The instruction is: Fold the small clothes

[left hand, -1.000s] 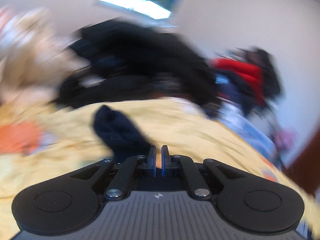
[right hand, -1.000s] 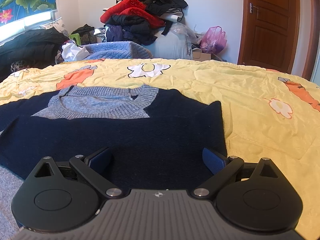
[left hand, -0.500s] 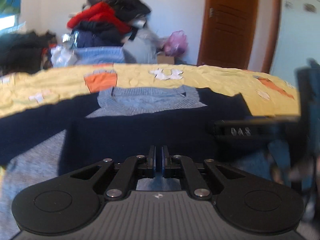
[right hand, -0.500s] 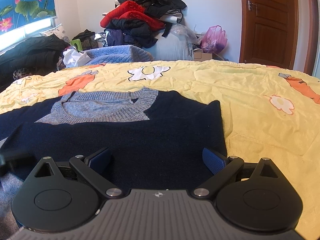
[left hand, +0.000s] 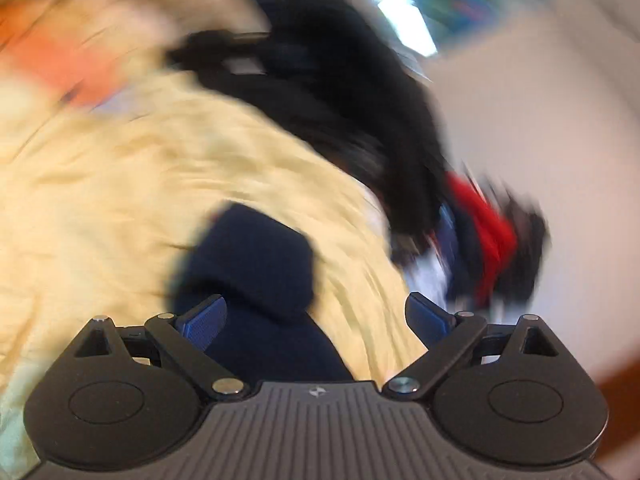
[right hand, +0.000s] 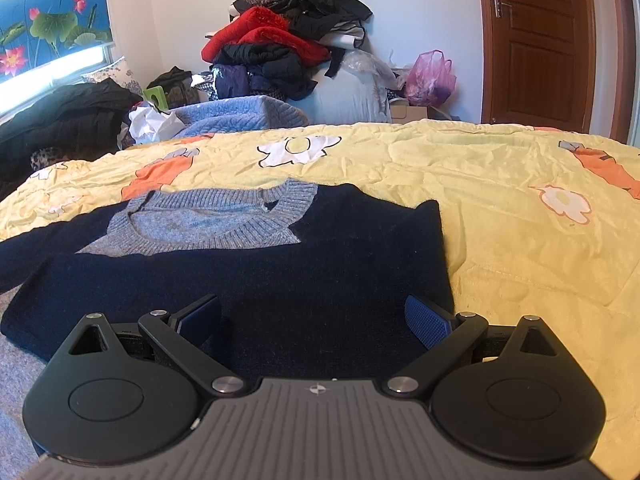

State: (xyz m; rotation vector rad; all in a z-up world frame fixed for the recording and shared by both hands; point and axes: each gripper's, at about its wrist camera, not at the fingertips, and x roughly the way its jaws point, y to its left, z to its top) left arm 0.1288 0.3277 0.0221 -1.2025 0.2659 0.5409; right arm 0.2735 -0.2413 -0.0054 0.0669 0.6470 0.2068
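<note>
free: yellow quilt (right hand: 500,208) right – blocked: clothes pile (right hand: 280,40) beyond

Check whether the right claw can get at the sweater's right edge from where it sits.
Probably yes. The right claw is open over the navy sweater, whose folded right edge lies just beside its right finger on the yellow quilt; nothing covers it.

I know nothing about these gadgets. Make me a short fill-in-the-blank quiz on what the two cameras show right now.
1. The navy knitted sweater has a ____ ribbed collar.
2. It lies on a ____ quilt printed with flowers.
3. The right gripper has its jaws ____.
4. The wooden door beyond the bed is ____.

Missing words: grey; yellow; open; closed
</note>
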